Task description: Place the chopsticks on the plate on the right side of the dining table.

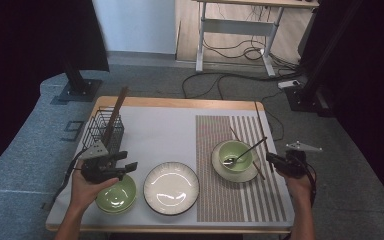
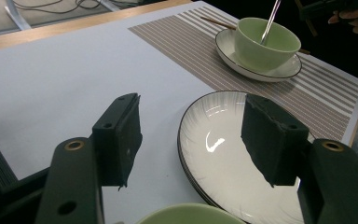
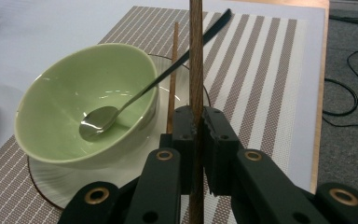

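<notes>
One mark can be read: a large dark figure "9" is printed on the grey carpeted floor just left of the wooden-edged table, as seen in the high view. No other lettering, label or brand can be made out on anything.

Grey carpet floor, white-legged desk, black cables, dark curtains.

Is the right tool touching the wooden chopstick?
Touching. In the right gripper view the right tool has its jaws shut on the wooden chopstick, pads pressed against both sides of it, beside the green bowl.
</notes>
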### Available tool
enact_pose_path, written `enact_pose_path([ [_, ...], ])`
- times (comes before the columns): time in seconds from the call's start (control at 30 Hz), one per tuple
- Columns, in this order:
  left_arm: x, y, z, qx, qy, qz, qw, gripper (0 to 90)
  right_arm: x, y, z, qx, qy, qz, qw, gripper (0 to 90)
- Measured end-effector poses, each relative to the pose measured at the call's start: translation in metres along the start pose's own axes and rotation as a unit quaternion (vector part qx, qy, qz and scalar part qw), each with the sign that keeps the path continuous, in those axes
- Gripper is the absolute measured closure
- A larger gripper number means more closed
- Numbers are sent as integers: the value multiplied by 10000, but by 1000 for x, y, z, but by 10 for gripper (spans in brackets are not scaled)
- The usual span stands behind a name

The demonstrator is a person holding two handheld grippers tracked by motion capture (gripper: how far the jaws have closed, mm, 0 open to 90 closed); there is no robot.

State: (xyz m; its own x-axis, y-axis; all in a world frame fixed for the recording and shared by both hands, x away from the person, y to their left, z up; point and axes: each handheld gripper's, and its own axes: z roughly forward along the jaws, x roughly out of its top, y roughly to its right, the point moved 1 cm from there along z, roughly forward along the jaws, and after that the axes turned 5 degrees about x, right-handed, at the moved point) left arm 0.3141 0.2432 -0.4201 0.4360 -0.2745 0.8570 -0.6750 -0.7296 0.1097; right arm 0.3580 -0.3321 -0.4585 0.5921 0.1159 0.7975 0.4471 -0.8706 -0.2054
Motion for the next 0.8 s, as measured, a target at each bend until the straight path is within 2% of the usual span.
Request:
enact_pose_path([
  [0.5,0,0,0,3,-8,14,10000,377,-6,11,-2,-211,84,284,9993,842],
  [0.8,0,0,0,6,-23,27,10000,378,-10,15,0,-327,17,406,9986,842],
])
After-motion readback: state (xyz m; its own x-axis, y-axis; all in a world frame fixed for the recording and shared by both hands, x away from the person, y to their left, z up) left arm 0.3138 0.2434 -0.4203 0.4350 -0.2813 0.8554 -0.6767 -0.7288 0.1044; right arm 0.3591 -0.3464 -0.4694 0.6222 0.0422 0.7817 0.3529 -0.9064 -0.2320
